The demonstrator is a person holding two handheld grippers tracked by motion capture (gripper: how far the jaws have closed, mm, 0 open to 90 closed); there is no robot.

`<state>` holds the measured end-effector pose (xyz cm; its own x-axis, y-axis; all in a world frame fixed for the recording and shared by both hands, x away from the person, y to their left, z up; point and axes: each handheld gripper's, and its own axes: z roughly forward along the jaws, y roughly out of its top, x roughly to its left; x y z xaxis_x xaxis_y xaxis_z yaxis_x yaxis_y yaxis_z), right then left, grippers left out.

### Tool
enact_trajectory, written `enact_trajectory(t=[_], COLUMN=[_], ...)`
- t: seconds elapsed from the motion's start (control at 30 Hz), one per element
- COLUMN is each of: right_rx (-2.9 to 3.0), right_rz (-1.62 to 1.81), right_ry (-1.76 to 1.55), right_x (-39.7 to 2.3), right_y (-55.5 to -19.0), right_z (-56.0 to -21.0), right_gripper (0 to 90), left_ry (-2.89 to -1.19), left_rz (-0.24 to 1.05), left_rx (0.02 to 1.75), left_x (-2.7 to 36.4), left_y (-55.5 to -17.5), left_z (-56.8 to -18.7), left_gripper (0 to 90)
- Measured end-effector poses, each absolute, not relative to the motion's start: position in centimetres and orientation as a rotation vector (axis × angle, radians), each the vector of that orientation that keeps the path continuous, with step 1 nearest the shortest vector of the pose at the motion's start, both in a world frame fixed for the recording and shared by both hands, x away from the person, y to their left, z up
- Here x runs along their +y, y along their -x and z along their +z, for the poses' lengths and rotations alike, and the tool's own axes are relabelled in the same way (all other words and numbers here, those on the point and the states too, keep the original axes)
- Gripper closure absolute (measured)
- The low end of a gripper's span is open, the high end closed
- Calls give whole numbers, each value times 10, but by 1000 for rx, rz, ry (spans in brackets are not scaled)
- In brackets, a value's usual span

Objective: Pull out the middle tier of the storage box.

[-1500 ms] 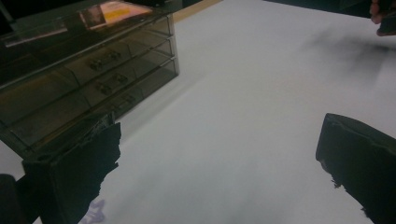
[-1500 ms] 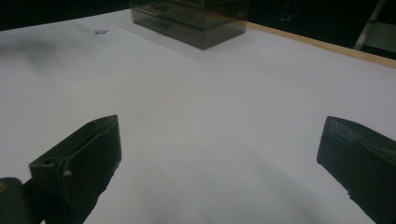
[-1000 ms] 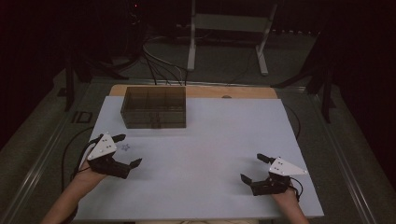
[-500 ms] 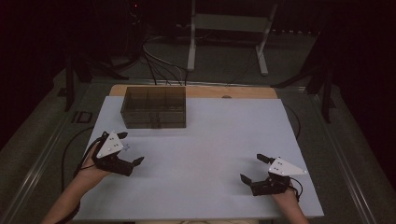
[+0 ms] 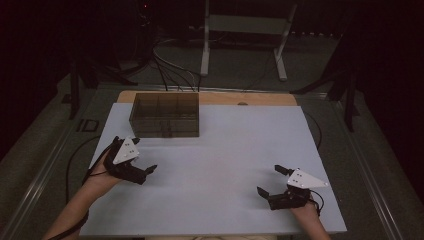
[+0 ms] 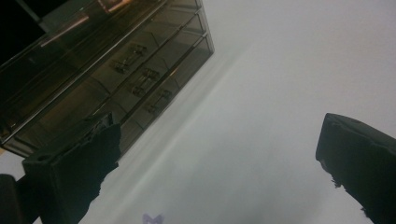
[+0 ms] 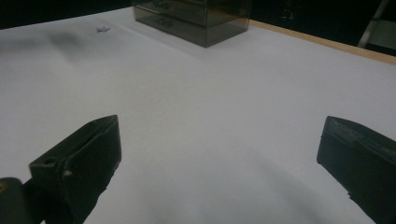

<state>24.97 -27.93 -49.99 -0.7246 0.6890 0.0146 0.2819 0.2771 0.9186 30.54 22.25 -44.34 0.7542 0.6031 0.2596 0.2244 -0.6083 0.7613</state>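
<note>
I have the smoked clear drawer box (image 5: 165,115) as my landmark; it stands at the far left of the white worktop (image 5: 235,150), close to the far edge. In my left tool view its front shows three drawer fronts with small handles, all looking pushed in.

My left tool (image 5: 134,163) sits just on the near side of the box, toward its left end, close to it but apart from it. Its jaws stand wide, with nothing between them, and in the left tool view I see bare worktop in the gap, the box (image 6: 107,70) slanting across the upper left, and a small purple mark (image 6: 152,218) low in the picture.

My right tool (image 5: 272,181) is well apart from the box, out to the near right of it by the worktop's near edge. Its jaws are also spread wide and empty. In the right tool view the box (image 7: 196,16) stands far off at the top, with the purple mark (image 7: 102,29) to its left.
</note>
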Motion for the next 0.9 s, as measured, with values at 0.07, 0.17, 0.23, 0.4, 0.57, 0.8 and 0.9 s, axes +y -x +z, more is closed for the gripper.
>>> enact_trajectory(t=[0.07,0.17,0.23,0.4,0.57,0.8,0.9], right_rx=[2166,2166,2167,2169,2171,2176,2177], right_rz=[1435,1434,1431,1432,1431,1429,1428], right_ry=[-878,-876,-875,-876,-874,-875,-874], right_x=[-279,-279,-279,-279,-279,-278,-278], right_y=[-250,-250,-250,-250,-250,-250,-250], right_z=[-500,-500,-500,-500,-500,-501,-501], right_gripper=[0,0,0,0,0,0,0], left_ry=[-2225,-2241,-2255,-2294,-2309,-2349,-2369], left_rz=[668,674,695,736,766,811,843], left_rx=[607,604,599,577,564,549,540], left_x=[220,217,215,209,206,202,200], left_y=[-308,-312,-314,-318,-322,-326,-328], left_z=[-444,-444,-445,-445,-445,-447,-449], left_gripper=[0,0,0,0,0,0,0])
